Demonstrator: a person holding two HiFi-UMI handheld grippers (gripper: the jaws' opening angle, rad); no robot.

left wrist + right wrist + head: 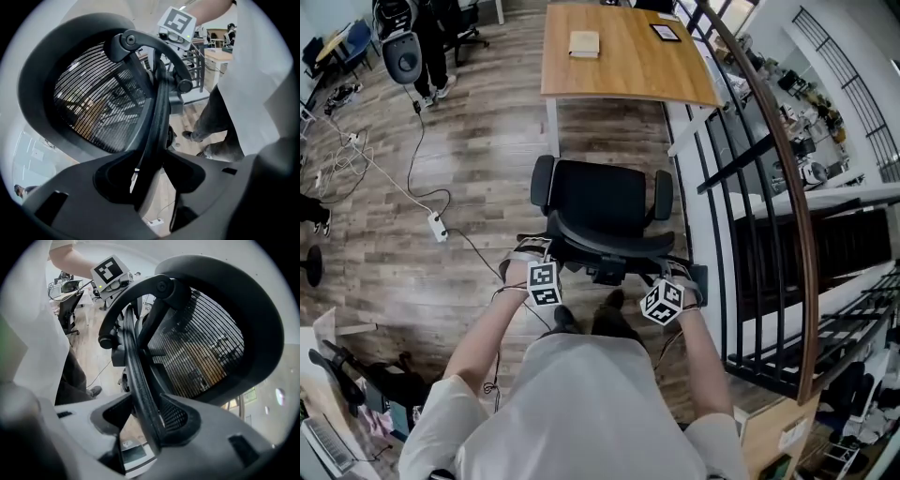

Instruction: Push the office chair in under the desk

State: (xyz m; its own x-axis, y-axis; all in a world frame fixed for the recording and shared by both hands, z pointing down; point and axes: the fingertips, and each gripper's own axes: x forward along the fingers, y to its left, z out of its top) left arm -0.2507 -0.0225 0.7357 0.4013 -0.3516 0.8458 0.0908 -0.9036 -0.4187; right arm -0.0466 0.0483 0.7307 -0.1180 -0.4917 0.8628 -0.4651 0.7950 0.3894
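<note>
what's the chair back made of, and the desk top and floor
Chair back: looks like black mesh, see-through with fine ribs, in a matte dark plastic-looking frame. Desk top: warm wood grain, smooth satin; solid wood or laminate can't be told. Floor: grey-brown planks with grain, wood or wood-look vinyl.
</note>
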